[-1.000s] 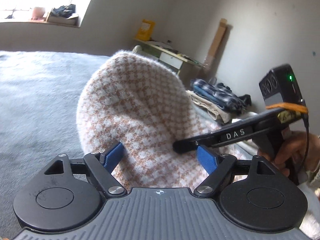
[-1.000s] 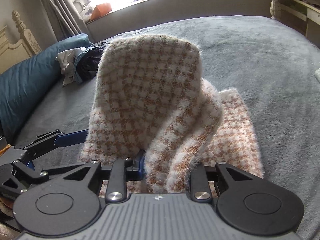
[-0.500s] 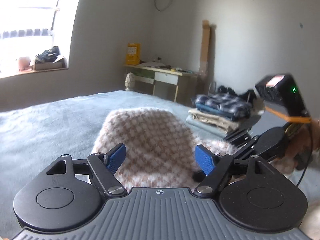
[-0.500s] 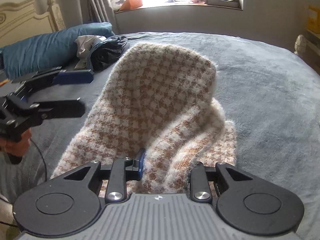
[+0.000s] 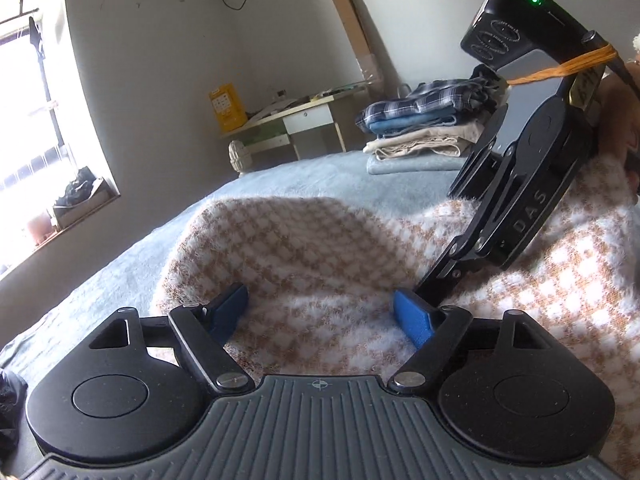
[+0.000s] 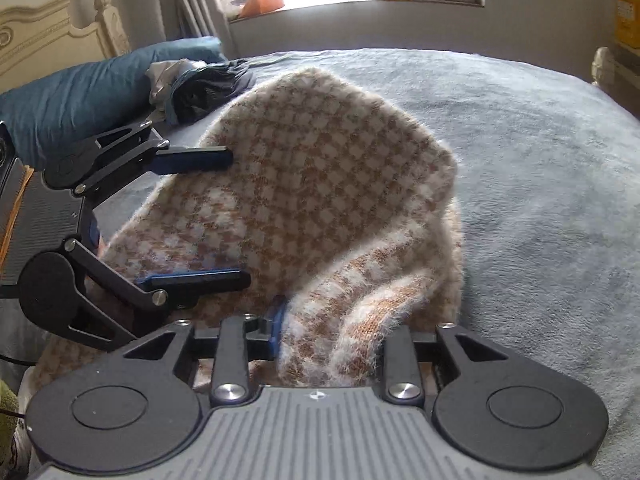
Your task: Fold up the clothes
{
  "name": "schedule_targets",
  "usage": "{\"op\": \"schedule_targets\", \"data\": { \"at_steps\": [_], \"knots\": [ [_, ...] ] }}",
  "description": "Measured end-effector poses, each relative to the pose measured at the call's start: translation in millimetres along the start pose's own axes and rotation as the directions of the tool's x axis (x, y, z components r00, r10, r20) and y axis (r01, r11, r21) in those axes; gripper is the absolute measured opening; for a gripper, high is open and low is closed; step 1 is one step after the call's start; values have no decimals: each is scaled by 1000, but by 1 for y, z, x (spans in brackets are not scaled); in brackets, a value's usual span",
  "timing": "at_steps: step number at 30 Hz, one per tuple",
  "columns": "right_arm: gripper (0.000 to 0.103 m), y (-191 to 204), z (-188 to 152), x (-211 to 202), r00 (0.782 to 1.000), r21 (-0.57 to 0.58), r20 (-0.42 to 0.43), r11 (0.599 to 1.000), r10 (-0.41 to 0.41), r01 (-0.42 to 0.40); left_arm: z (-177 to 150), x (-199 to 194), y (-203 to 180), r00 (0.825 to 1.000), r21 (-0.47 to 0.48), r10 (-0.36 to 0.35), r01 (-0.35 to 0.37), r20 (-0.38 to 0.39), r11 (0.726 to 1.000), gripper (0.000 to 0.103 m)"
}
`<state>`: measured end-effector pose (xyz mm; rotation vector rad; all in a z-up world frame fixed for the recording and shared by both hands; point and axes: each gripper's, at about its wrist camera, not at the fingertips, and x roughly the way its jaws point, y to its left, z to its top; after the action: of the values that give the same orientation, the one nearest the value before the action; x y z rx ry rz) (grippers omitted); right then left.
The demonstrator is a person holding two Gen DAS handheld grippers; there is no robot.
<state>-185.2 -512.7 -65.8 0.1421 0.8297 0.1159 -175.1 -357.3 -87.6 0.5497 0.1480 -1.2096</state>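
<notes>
Covering the grey bed (image 6: pixel 540 168), a checked sweater (image 6: pixel 320 184) fills the right tool (image 6: pixel 332 336); left tool (image 5: pixel 320 316) gapes.

One sweater (image 6: pixel 320 184), two grippers, one pillow (image 6: pixel 80 96), perhaps four folded garments (image 5: pixel 424 136).

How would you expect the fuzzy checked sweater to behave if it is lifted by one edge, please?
Probably floppy: the checked sweater sags in soft folds by the right hand-held gripper. Likely light, and its fuzzy pile should resist slipping on the grey blanket.
</notes>
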Motion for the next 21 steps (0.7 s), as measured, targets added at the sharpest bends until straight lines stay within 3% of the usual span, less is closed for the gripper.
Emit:
{"op": "schedule_targets", "data": {
  "at_steps": [4,6,8,10,13,15,17,19,21],
  "knots": [
    [57,-11,-3,-25,997,34,-15,996,-82,83,-1,-3,1,1000,-4,-3,3,11,1000,81],
    [58,-12,-4,-48,987,56,-5,985,-161,161,-1,-3,0,1000,1,-1,1,14,1000,81],
    [48,-5,-1,-73,960,61,14,959,-279,278,-2,-3,-1,1000,7,-2,1,19,1000,82],
    [33,6,3,-101,949,64,62,950,-310,306,-2,-2,-1,1000,13,-4,4,21,1000,82],
    [26,44,10,-118,968,-66,96,969,-233,240,-1,-1,-3,1000,34,-9,8,19,999,82],
    [26,71,8,-112,984,-194,40,965,-175,179,-1,-1,-4,1000,45,-10,10,18,999,82],
    [25,84,0,-84,976,-289,-72,941,-204,176,0,-1,-5,1000,51,-10,10,16,999,82],
    [25,80,-18,-42,940,-329,-195,922,-280,207,1,-2,-5,1000,75,-17,16,7,997,82],
    [25,74,-34,-14,917,-357,-245,909,-315,217,5,-10,-1,1000,63,-20,20,-5,998,83]
  ]
}}
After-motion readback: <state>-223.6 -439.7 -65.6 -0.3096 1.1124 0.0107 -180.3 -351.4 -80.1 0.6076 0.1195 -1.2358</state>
